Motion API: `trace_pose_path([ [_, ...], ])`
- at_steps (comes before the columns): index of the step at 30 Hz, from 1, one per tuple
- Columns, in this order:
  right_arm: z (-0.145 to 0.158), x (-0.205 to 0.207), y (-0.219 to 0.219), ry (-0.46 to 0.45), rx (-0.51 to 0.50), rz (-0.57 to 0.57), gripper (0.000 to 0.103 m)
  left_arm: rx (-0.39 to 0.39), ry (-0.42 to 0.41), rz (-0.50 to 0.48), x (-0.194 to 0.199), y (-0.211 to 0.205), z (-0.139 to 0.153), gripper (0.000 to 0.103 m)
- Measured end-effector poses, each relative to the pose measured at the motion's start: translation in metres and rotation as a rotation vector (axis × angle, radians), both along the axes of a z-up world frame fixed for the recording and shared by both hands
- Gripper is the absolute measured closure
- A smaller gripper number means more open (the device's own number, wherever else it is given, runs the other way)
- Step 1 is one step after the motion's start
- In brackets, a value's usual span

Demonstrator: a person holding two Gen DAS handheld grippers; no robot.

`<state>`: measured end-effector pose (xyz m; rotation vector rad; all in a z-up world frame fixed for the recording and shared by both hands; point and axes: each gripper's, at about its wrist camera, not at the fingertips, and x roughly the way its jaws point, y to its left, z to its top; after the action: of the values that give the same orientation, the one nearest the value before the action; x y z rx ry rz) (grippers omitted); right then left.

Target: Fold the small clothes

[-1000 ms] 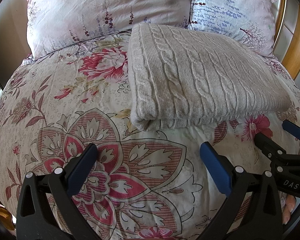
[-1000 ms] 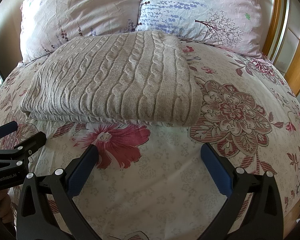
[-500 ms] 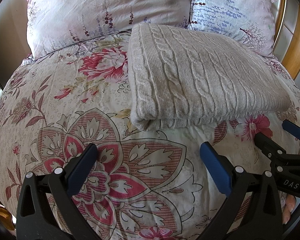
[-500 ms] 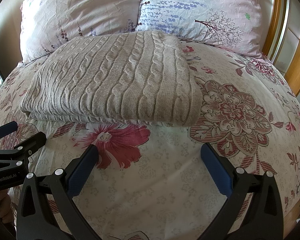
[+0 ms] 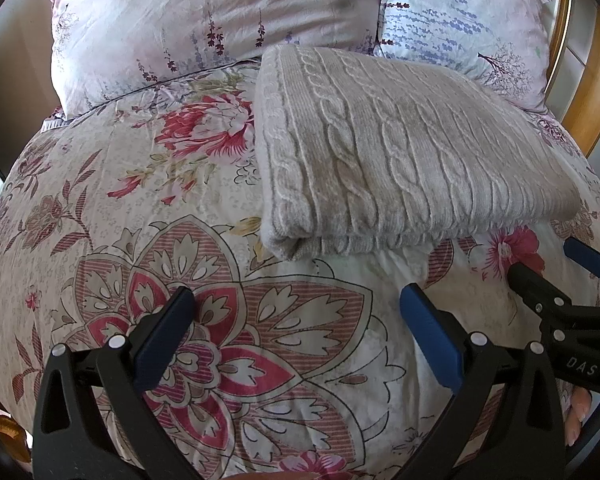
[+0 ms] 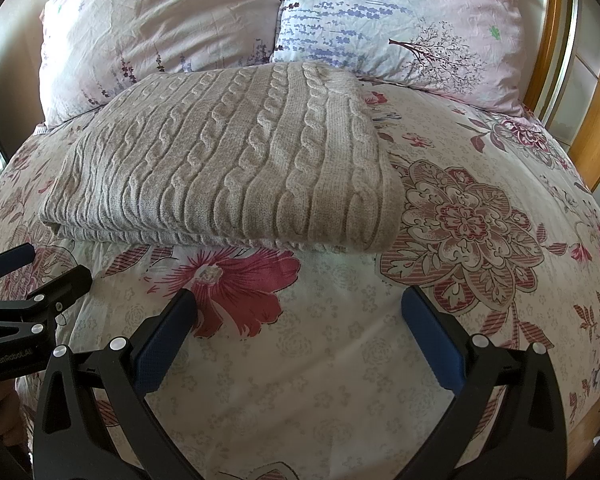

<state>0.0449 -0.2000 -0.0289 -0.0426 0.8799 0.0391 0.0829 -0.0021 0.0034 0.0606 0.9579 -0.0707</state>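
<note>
The cable-knit sweater is lying folded flat on the bed, near the pillows. I am holding my left gripper and right gripper spread wide, empty; folding looks finished.

Black-framed left claw, blue pads, silver screws.

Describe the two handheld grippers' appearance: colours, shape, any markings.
Both match. The left gripper and the right gripper each have black angular frames with triangular cut-outs, silver rivets and two fingers carrying flat blue pads. Seen side-on, the right one reads "DAS" and the left one "GenRobot.AI". No cables or sleeves show.
</note>
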Motion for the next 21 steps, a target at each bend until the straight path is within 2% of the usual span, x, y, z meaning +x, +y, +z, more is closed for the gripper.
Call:
trace_pose_path([
  [21,-0.0002,0.0,-0.0002,0.0,0.0,0.0,0.001,0.0,0.002,-0.002,0.0008,0.0006,0.0002,0.002],
])
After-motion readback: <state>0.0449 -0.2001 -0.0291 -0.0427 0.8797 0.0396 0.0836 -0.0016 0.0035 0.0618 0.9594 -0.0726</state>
